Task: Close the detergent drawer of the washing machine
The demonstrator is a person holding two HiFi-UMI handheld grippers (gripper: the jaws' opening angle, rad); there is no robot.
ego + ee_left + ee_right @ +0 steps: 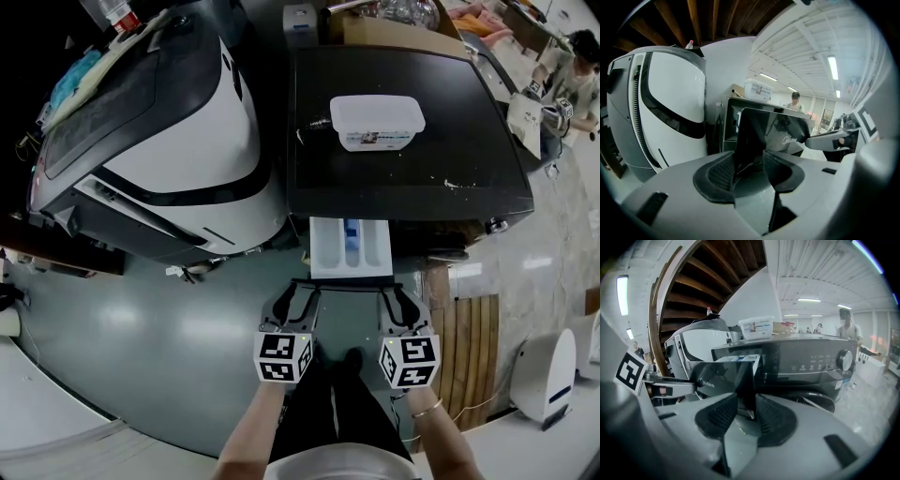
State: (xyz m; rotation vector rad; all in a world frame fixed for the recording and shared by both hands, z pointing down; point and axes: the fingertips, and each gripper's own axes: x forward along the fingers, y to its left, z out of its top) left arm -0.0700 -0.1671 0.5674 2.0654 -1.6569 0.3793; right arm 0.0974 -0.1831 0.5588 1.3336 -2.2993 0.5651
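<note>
The left tool (302, 292) and the right tool (397, 292) sit side by side just in front of the detergent drawer (350, 246). Each has its jaws apart and grips nothing: the left edge of the drawer's dark front panel (768, 131) shows in the left tool's gap, and the right edge shows in the right tool's gap. The drawer stands pulled out of the upper left front of the black washing machine (469, 141), white compartments exposed. A white lidded container (377, 122) rests on the machine's top surface, and a white appliance (178, 141) stands just beside the machine on its left.
</note>
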